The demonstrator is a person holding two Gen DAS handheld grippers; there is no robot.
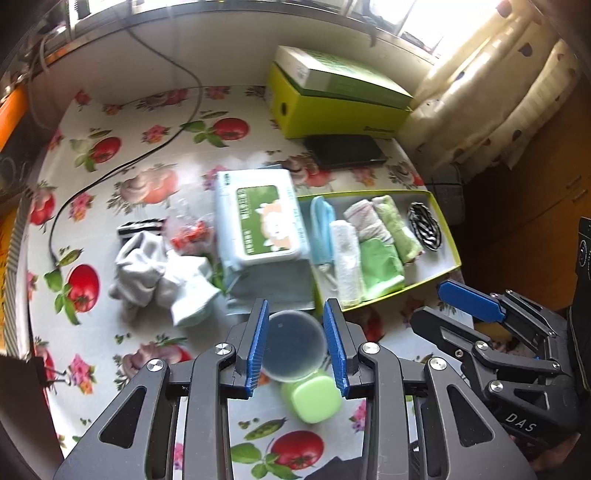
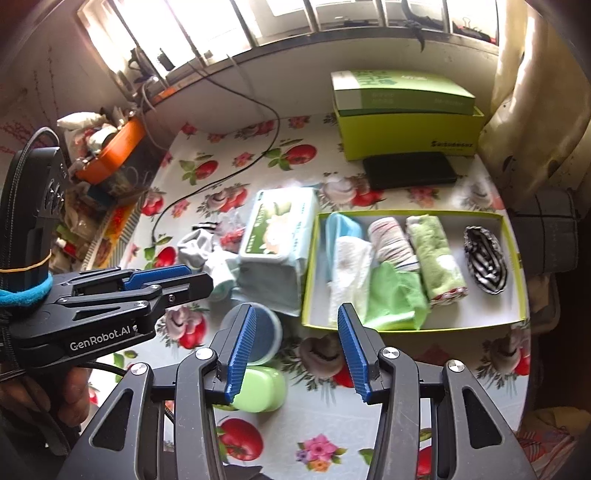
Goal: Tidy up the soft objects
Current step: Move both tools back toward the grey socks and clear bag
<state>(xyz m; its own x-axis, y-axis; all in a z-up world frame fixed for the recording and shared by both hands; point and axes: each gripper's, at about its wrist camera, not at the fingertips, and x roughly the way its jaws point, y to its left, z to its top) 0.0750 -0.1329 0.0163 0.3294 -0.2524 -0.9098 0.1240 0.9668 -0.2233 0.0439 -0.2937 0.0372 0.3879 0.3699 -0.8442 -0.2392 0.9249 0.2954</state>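
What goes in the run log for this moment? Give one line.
left gripper: open, empty | right gripper: open, empty | tray: rolled cloths inside | white socks: loose on table

The left gripper (image 1: 297,345) points steeply downward, its blue-padded jaws parted and holding nothing. Just to its right, the right gripper (image 2: 297,350) tilts down likewise, jaws spread wider and empty. A hand (image 2: 44,398) grips the left gripper's handle.

Daylight enters from the window (image 2: 229,22) at 12 o'clock, overexposed. The surface (image 1: 147,122) is brightly lit. Motion blur softens the center; fisheye distortion darkens the edges.
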